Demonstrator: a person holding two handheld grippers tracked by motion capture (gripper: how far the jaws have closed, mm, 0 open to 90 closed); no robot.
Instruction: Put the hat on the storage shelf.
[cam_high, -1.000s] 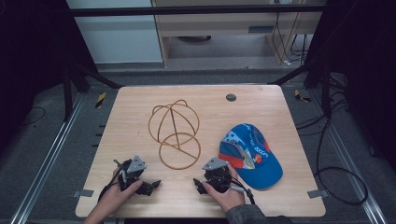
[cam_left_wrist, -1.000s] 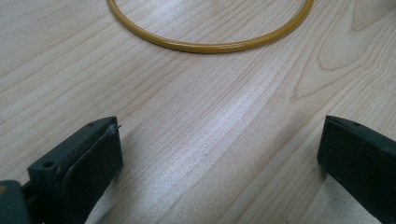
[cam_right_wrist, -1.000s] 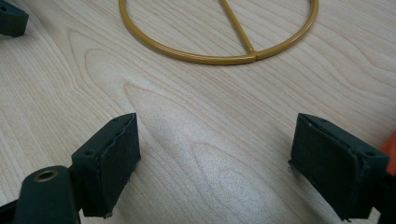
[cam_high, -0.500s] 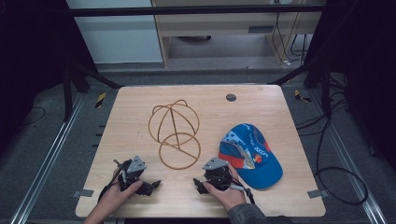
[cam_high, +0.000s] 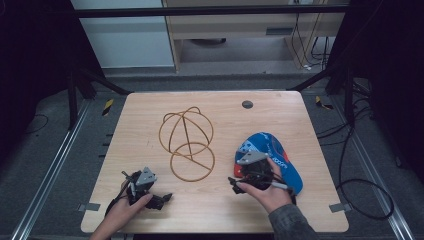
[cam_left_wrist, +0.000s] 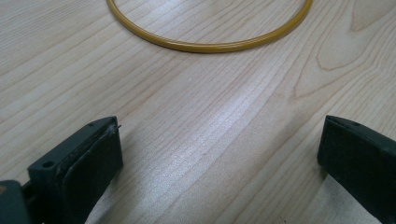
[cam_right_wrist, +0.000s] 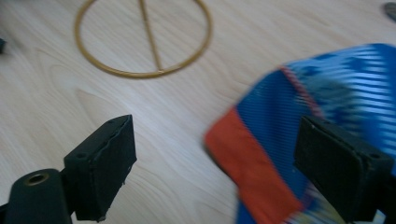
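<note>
A golden wire frame (cam_high: 187, 142), a dome on a ring base, stands mid-table. A blue cap (cam_high: 282, 160) with a red brim lies to its right. My left gripper (cam_high: 161, 198) rests near the front left edge and stands open over bare wood, with the frame's ring (cam_left_wrist: 205, 45) ahead of it in the left gripper view. My right gripper (cam_high: 250, 169) is at the cap's left edge. Its jaws are open, and the red brim (cam_right_wrist: 247, 168) lies between them, nearer the right jaw. The cap is blurred in the right gripper view.
The wooden table (cam_high: 150, 110) has a small dark round spot (cam_high: 247, 104) near its far edge. Grey tape strips (cam_high: 86, 206) mark the front corners. Dark frame bars and cables surround the table on the floor.
My right gripper has moved right and away from the person, up to the cap's brim. The left gripper, the frame and the cap have stayed put.
</note>
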